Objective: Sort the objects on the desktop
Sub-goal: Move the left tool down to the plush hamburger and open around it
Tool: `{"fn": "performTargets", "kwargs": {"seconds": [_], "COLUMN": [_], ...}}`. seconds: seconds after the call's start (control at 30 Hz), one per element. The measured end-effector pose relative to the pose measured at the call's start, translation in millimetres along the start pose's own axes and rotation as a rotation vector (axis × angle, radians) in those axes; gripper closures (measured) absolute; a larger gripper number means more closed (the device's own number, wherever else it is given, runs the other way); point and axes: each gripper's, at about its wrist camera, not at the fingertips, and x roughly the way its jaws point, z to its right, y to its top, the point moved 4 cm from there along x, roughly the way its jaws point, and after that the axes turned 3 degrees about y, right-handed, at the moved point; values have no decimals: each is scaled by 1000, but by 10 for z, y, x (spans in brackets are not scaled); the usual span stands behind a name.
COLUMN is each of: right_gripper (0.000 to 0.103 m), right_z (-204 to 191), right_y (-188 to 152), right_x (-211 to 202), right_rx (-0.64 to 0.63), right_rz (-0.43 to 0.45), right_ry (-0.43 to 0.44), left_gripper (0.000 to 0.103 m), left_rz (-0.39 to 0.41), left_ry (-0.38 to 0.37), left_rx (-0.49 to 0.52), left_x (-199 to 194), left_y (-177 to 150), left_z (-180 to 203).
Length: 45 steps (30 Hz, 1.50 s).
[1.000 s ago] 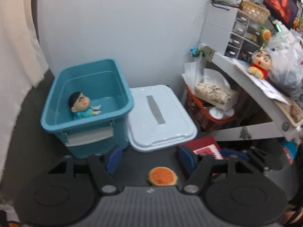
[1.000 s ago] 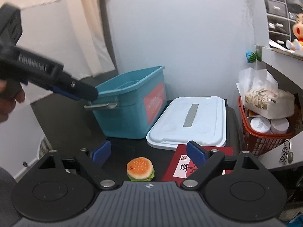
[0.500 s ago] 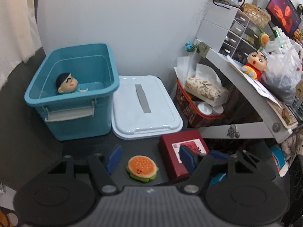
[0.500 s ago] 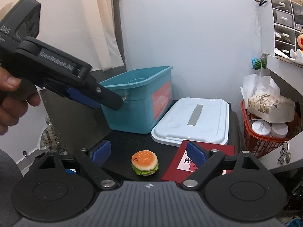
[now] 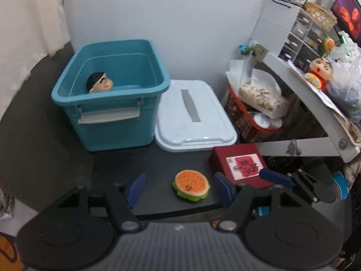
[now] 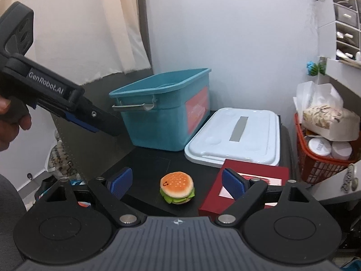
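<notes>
Now left hand-held gripper (image 5: 178, 186) drawn back from bin (image 5: 112, 92), doll (image 5: 99, 84) left inside; both hand-held grippers spread, empty; burger toy (image 5: 191, 185) framed next by right hand-held gripper (image 6: 174, 180).

Left hand-held gripper (image 5: 178, 188) — nearer burger toy (image 5: 191, 185)

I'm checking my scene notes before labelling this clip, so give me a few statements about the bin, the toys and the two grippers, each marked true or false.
1. A doll lies inside the teal bin. True.
2. The white lid sits closed on top of the bin. False: it lies flat on the table beside the bin.
3. The burger toy rests on the table between the open fingers of the right gripper. True.
4. The left gripper is clamped on the red box. False: it is open and holds nothing.
5. The red box is inside the bin. False: it sits on the table.
</notes>
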Motion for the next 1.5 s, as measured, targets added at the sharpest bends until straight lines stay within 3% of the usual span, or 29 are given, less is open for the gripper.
{"fn": "performTargets", "kwargs": {"seconds": [0.2, 0.97, 1.07, 1.5], "right_gripper": [30, 33, 42, 43], "right_z": [-74, -189, -225, -165], "right_y": [-1, -28, -42, -36], "right_x": [145, 735, 775, 950], "right_rx": [-42, -136, -179, -193], "right_rz": [-34, -222, -240, -289], "right_ry": [1, 38, 13, -49], "left_gripper": [33, 33, 33, 33], "left_rz": [-22, -41, -43, -55], "left_ry": [-4, 34, 37, 21], "left_rx": [-3, -19, -21, 10], "left_x": [104, 143, 143, 207], "left_y": [-15, 11, 12, 61], "left_z": [-14, -167, -219, -240]}}
